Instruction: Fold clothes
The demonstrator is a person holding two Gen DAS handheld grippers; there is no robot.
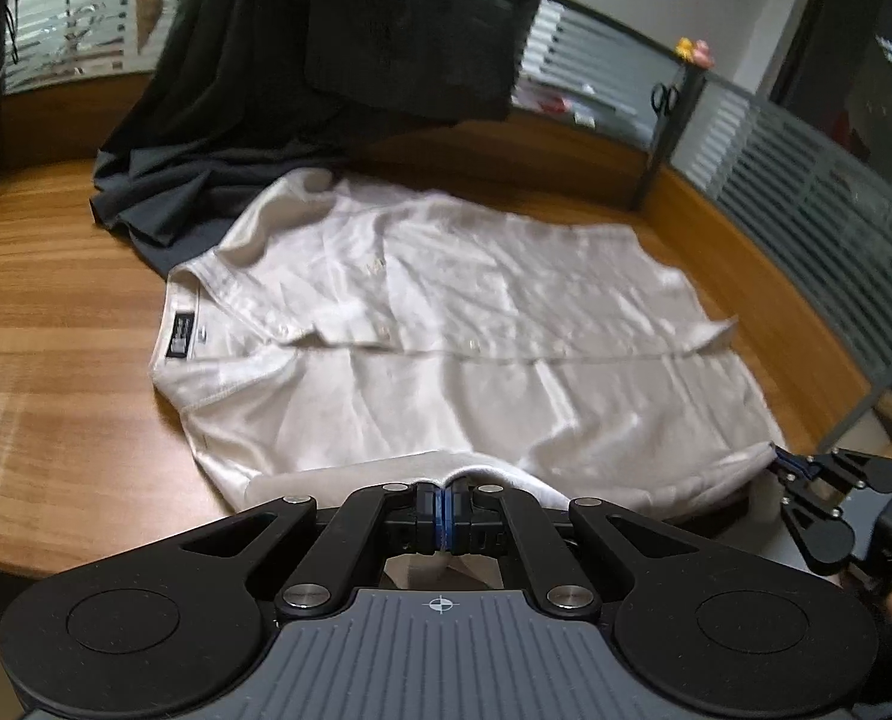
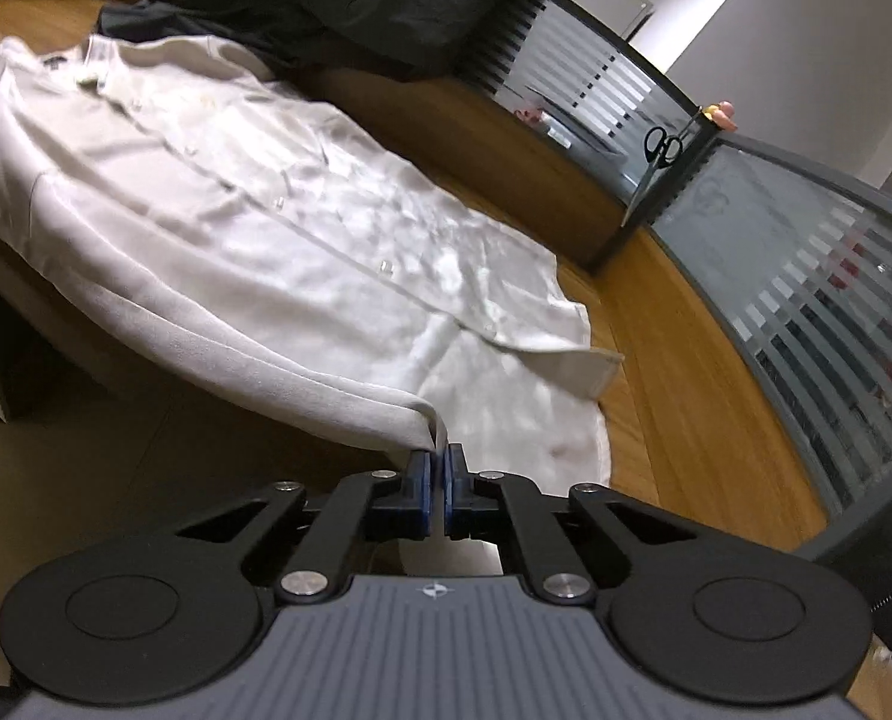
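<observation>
A white button-up shirt point(image 1: 446, 324) lies spread on the wooden table point(image 1: 56, 312), collar to the left, hem to the right. My left gripper point(image 1: 443, 495) is shut on the shirt's near edge, which bulges up around the pads. My right gripper point(image 1: 784, 468) appears in the left wrist view at the shirt's near right corner, pinching it. In the right wrist view that gripper point(image 2: 437, 456) is shut on the folded side edge of the shirt point(image 2: 278, 222), which rises slightly off the table point(image 2: 673, 396) toward the left.
Dark garments point(image 1: 302, 60) are piled and draped over the partition behind the shirt. A slatted grey partition point(image 1: 805, 192) curves around the table's far and right sides, with scissors point(image 1: 664, 97) hanging on it. Bare wood lies to the left of the shirt.
</observation>
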